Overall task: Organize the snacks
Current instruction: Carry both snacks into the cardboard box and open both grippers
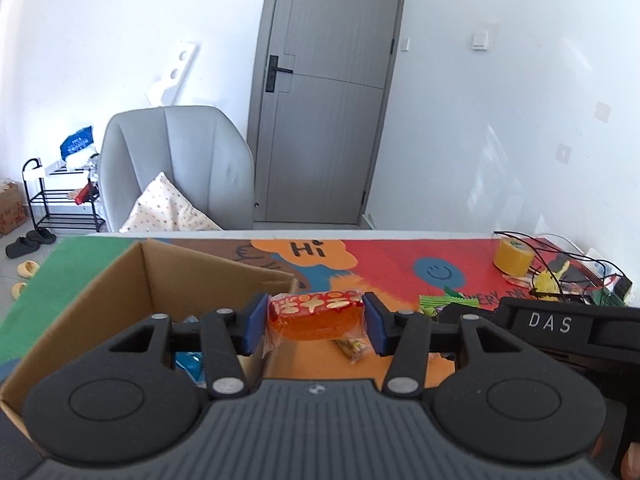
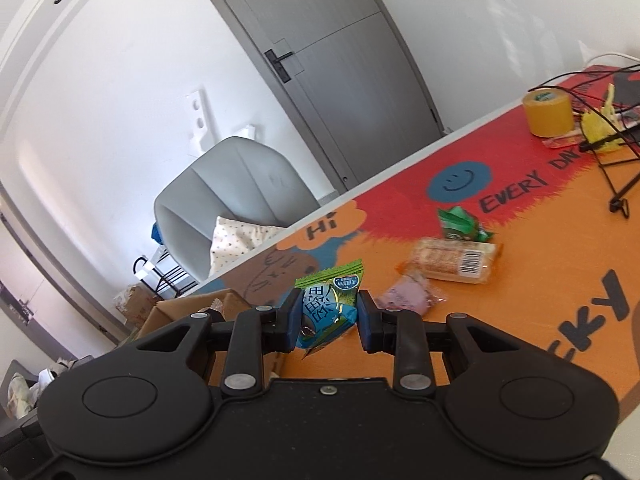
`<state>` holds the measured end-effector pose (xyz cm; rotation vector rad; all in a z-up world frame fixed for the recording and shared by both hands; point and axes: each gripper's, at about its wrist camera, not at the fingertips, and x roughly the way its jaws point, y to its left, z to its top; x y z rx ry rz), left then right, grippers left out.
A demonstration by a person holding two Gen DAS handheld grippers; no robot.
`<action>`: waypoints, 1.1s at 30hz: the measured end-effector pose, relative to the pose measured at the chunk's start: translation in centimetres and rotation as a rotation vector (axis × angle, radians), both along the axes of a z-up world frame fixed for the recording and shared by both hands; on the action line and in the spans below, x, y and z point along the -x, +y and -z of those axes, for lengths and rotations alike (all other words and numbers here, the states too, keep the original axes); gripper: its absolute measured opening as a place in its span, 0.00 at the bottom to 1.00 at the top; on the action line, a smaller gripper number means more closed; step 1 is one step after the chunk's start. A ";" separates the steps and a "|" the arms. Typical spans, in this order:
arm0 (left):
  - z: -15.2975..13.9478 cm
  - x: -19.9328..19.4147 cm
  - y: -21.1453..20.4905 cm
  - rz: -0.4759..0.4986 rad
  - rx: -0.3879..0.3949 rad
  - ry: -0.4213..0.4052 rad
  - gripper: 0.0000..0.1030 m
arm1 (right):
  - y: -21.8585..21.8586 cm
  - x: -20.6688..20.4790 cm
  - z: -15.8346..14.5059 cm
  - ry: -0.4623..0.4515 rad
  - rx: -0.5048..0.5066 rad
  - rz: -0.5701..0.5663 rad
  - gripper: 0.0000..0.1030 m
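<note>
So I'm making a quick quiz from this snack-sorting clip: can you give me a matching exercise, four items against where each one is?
Items:
1. orange-red snack
2. blue-green packet
3. yellow tape roll
4. pink packet

Places:
A. standing at the mat's far end, by the cables
B. clamped in the right tongs
C. lying on the orange mat
D. clamped in the left tongs

Pairs: 1-D, 2-B, 3-A, 4-C

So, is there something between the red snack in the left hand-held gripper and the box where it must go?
Nothing visible. The red snack is held clear of the table, and the open box is just left of it, its near wall below the snack.
</note>
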<state>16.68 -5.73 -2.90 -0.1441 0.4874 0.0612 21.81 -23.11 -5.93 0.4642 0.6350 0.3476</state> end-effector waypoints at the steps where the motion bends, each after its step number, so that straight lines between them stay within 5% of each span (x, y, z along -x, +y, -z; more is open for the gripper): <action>1: -0.2 0.1 0.4 -0.007 -0.001 -0.003 0.49 | 0.4 0.0 -0.2 -0.004 0.000 -0.007 0.29; 26: 0.2 0.7 9.0 -0.169 0.047 0.025 0.49 | 8.6 -0.7 -1.7 -0.028 0.021 -0.154 0.29; 31: 0.4 0.6 10.5 -0.182 0.071 0.044 0.54 | 10.1 -0.9 -1.5 -0.020 0.032 -0.180 0.29; 33: 0.2 0.8 11.0 -0.191 0.085 0.038 0.65 | 10.7 -1.0 -1.5 -0.016 0.035 -0.189 0.29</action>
